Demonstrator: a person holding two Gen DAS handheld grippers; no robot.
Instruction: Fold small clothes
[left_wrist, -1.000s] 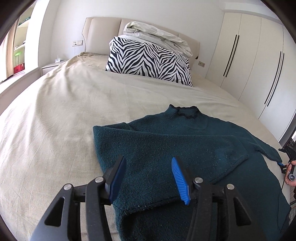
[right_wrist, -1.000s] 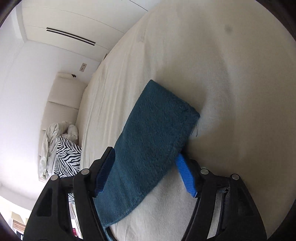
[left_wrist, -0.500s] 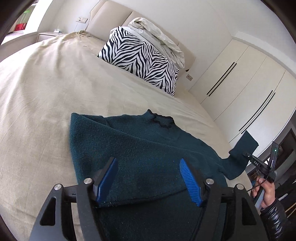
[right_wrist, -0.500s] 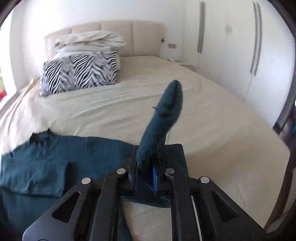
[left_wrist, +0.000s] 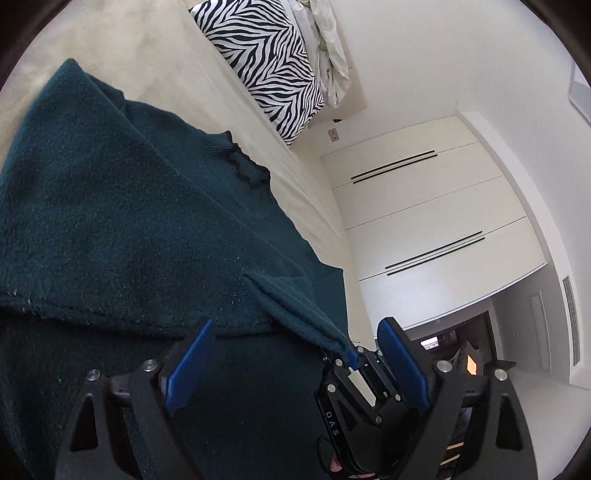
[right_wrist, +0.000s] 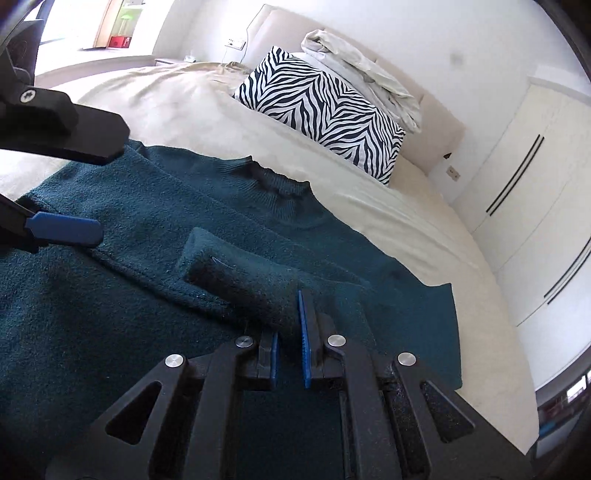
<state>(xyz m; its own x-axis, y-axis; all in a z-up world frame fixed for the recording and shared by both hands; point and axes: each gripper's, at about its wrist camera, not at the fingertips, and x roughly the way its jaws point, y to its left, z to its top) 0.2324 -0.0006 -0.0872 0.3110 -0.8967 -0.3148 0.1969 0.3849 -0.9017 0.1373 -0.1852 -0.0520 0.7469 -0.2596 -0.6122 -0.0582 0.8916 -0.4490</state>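
Observation:
A dark teal sweater (left_wrist: 122, 221) lies flat on the bed, collar toward the pillows; it also shows in the right wrist view (right_wrist: 110, 295). One sleeve lies folded over the body. My right gripper (right_wrist: 290, 332) is shut on the other sleeve (right_wrist: 240, 275) and holds it over the sweater's chest. In the left wrist view the right gripper (left_wrist: 351, 356) pinches the sleeve (left_wrist: 295, 310) end. My left gripper (left_wrist: 295, 365) is open and empty, hovering over the sweater's lower part. Its blue fingertip (right_wrist: 66, 229) shows at the left of the right wrist view.
A cream bedsheet (right_wrist: 177, 96) covers the bed. A zebra-print pillow (right_wrist: 325, 110) and a crumpled white duvet (right_wrist: 362, 70) lie at the headboard. White wardrobe doors (left_wrist: 424, 221) stand along the bed's right side.
My right gripper has carried the sleeve from the bed's right edge in over the sweater's body. My left gripper has tilted and moved closer over the sweater, still open.

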